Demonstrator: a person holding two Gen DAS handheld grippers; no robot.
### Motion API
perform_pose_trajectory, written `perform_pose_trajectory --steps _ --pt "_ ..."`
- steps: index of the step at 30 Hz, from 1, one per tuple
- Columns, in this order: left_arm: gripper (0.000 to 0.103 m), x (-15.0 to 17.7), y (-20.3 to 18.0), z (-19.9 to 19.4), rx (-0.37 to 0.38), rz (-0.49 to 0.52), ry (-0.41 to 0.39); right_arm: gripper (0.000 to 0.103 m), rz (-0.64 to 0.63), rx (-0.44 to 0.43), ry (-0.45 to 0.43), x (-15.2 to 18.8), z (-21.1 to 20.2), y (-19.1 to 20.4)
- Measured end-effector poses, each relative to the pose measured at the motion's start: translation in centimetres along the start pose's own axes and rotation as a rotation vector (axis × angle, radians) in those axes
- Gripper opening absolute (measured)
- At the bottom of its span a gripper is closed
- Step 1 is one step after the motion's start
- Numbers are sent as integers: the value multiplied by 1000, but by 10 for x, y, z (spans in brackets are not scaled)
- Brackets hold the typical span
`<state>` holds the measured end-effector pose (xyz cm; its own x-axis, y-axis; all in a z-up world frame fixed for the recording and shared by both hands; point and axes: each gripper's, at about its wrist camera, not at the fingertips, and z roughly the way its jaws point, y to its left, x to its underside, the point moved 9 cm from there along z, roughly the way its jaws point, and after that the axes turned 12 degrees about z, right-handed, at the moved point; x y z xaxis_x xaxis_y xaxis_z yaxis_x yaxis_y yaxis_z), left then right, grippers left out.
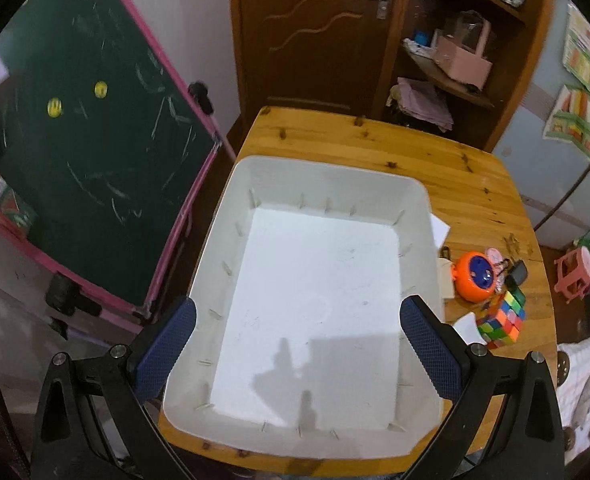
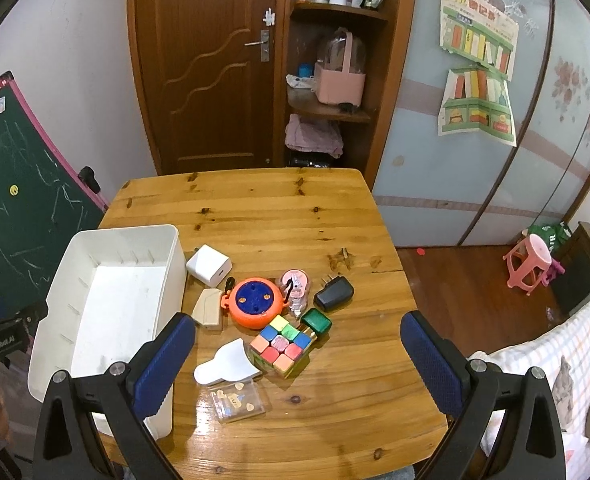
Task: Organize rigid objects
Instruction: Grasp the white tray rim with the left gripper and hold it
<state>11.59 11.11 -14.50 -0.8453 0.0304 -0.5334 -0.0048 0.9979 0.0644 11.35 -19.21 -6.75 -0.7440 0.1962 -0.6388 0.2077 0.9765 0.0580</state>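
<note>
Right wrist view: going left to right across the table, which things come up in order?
White bin → white charger cube → orange round toy → green-capped bottle → black adapter.

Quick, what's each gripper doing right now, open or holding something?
Left gripper: open, empty, above the white bin.
Right gripper: open, empty, above the table.

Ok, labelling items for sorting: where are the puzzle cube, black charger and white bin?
puzzle cube [image 2: 281, 345], right wrist view, top face
black charger [image 2: 334, 293], right wrist view, body
white bin [image 1: 415, 216], left wrist view, right wall
</note>
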Motion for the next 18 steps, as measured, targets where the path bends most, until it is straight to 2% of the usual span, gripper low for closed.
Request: perform_pose_trajectory --steps 6,11,18 --pt "101 22 27 39 8 -58 88 103 4 1 21 3 8 1" --pt "90 42 49 63 -29 -84 157 103 10 3 40 4 15 -1" --pt "87 60 58 79 -36 -70 221 103 27 18 89 13 38 -8"
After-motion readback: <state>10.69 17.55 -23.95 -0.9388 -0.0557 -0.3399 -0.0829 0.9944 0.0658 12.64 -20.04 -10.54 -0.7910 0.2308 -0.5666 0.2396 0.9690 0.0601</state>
